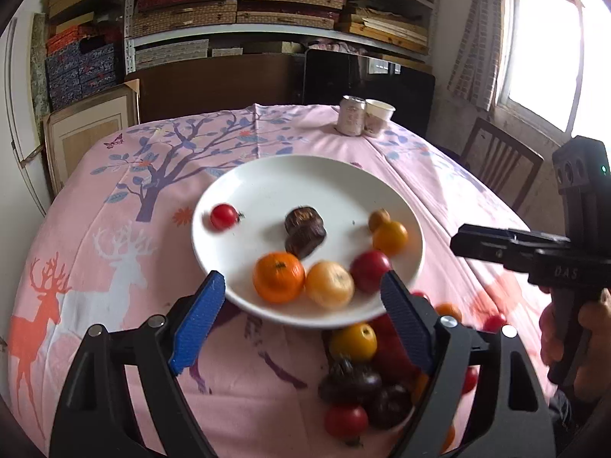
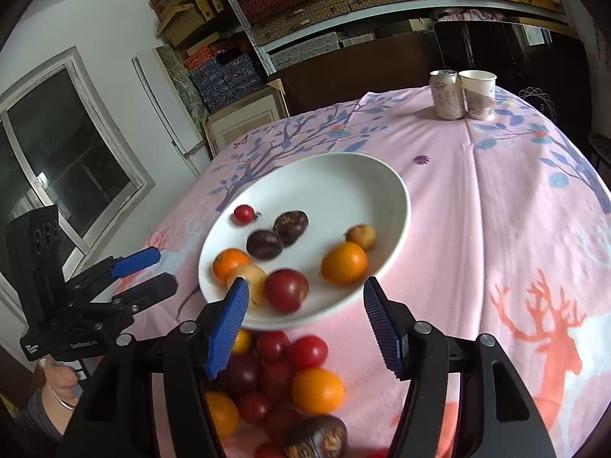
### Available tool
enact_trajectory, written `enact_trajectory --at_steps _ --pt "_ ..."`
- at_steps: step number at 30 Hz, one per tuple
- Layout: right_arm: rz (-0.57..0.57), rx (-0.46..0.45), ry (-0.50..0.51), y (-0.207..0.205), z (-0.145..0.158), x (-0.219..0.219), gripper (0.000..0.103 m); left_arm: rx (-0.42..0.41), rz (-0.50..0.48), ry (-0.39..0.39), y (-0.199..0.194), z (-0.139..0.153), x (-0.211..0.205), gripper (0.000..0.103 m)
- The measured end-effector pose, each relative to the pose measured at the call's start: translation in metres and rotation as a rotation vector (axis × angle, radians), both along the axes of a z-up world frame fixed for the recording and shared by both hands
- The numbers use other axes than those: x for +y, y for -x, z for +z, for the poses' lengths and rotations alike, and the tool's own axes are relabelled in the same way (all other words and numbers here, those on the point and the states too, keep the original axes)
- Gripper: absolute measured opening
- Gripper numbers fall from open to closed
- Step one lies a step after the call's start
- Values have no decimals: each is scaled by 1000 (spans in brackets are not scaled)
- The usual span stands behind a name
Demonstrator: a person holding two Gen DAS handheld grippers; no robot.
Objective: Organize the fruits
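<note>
A white plate [image 1: 267, 179] [image 2: 343, 179] sits on the pink tablecloth and holds several small fruits: a red one [image 1: 223, 216], two dark brown ones [image 1: 303, 229], orange ones [image 1: 278, 276] and a dark red one [image 2: 285, 290]. A loose pile of red, orange and dark fruits [image 1: 355, 374] [image 2: 290, 381] lies on the cloth in front of the plate. My left gripper [image 1: 301, 305] is open and empty at the plate's near rim. My right gripper [image 2: 303, 320] is open and empty above the pile. Each gripper shows in the other's view, my right gripper [image 1: 469, 242] and my left gripper [image 2: 156, 271].
A drink can [image 1: 350, 115] [image 2: 447, 94] and a paper cup [image 1: 378, 116] [image 2: 479, 93] stand at the table's far edge. A wooden chair [image 1: 500, 160] is at the right. Shelves of boxes [image 1: 267, 7] fill the back wall.
</note>
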State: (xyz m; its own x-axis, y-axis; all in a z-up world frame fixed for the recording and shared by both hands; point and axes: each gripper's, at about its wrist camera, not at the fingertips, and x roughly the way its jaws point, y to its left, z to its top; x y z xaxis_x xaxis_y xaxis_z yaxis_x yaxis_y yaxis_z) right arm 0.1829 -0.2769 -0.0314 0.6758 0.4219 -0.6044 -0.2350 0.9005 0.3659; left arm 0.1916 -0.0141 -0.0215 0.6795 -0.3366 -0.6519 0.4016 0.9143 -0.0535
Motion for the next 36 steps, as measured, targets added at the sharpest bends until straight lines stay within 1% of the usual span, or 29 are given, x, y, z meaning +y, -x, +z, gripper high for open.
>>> enact_trajectory --at_steps 4,7,9,11,13,14,16,17,18,21,25,27,29,31,32,33,34,35,36 --pt "-66 0 21 35 -18 -29 63 -15 -88 -96 58 -18 -12 81" --pt "-107 22 14 52 -30 -47 63 1 -163 -117 95 -30 -21 81" --pt "-123 31 2 63 -34 -54 64 -5 -195 -127 114 -37 -27 81" --pt "-123 28 2 74 -37 -54 65 -23 -212 -153 127 -44 -36 81" --pt "-119 27 13 80 -39 -51 65 -22 -206 -175 128 -51 -43 79" --pt "-115 27 17 83 -40 -50 65 -10 -205 -174 127 -55 -46 75" --pt "-106 25 24 89 -41 -47 65 12 -206 -178 121 -62 -52 46" --pt "-104 21 35 92 -41 -46 65 23 -203 -172 118 -66 -54 47" --pt "-105 17 53 93 -40 -46 65 13 -194 -165 117 -67 -55 46" --pt "-104 7 138 97 -40 -41 65 11 -181 -144 119 -66 -54 46" --pt "-55 9 237 101 -46 -27 64 23 -176 -92 126 -61 -43 46" --pt "-25 -8 277 103 -47 -17 59 24 -178 -78 131 -57 -37 46" --pt "-16 -19 309 101 -48 -10 56 27 -174 -68 135 -54 -32 46" --pt "-15 -5 306 96 -49 -7 54 36 -169 -63 135 -53 -28 46" --pt "-15 10 304 92 -50 -6 51 35 -163 -62 136 -53 -26 46" --pt "-11 36 308 87 -53 -5 41 34 -157 -61 136 -53 -24 46" --pt "-1 71 315 82 -57 -3 34 36 -153 -57 135 -53 -23 46" --pt "3 88 311 79 -60 -3 29 37 -148 -51 135 -53 -21 46" --pt "-1 82 305 79 -59 -3 29 36 -142 -46 135 -52 -19 46"
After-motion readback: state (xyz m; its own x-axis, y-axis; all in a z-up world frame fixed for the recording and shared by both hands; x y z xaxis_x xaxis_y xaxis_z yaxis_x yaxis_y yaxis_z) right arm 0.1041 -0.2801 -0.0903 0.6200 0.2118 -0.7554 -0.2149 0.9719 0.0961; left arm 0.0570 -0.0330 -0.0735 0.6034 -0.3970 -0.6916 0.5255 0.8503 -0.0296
